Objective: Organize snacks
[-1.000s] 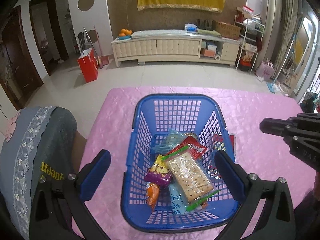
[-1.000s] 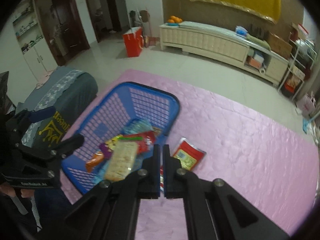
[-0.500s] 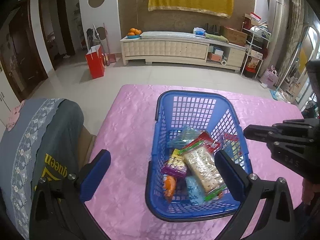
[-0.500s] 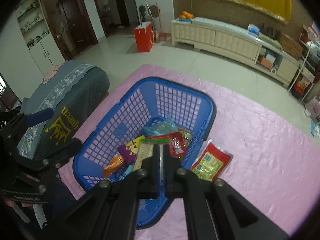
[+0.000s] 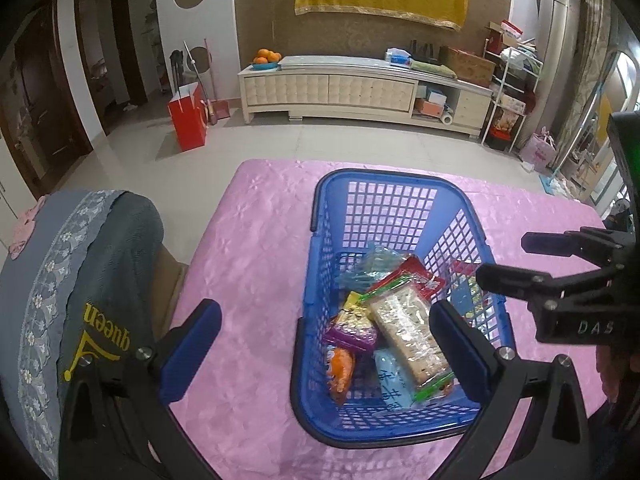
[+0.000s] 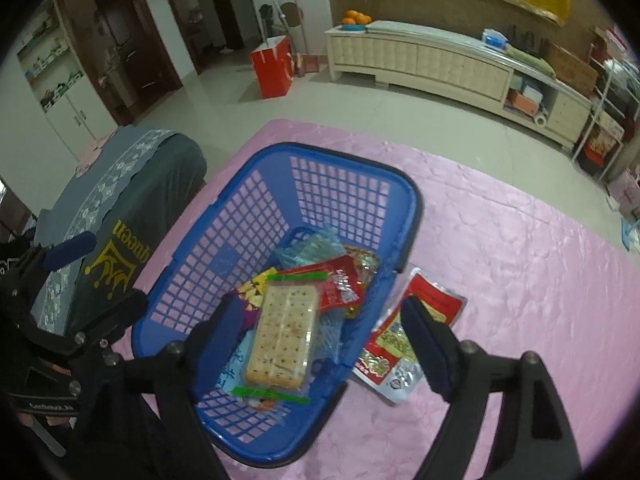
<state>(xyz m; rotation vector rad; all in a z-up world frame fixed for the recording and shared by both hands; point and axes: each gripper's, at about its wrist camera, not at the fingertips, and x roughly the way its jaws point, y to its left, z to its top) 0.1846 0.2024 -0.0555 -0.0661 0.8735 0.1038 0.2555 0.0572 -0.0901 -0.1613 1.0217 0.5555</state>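
A blue mesh basket (image 5: 392,176) (image 6: 320,152) stands on the pink tablecloth (image 5: 260,240). In it lie a clear cracker pack (image 5: 408,332) (image 6: 286,336), a purple packet (image 5: 352,328), an orange packet (image 5: 340,364), a red packet (image 5: 416,276) and a pale blue one (image 5: 390,380). A red and silver packet (image 6: 436,300) lies on the cloth against the basket's right side. My right gripper (image 6: 320,308) (image 5: 506,258) hovers over the basket, jaws opening; the cracker pack shows between them, untouched. My left gripper (image 5: 324,312) (image 6: 112,272) is open and empty at the basket's left side.
A chair with a grey embroidered cover (image 5: 80,280) (image 6: 120,184) stands at the table's left edge. The pink cloth (image 6: 520,280) runs on to the right of the basket. Beyond the table are a tiled floor, a red bag (image 5: 188,120) and a long cream cabinet (image 5: 360,88).
My right gripper's jaws went from shut to wide open and it came over the basket. In the left wrist view the basket has shifted to the right.
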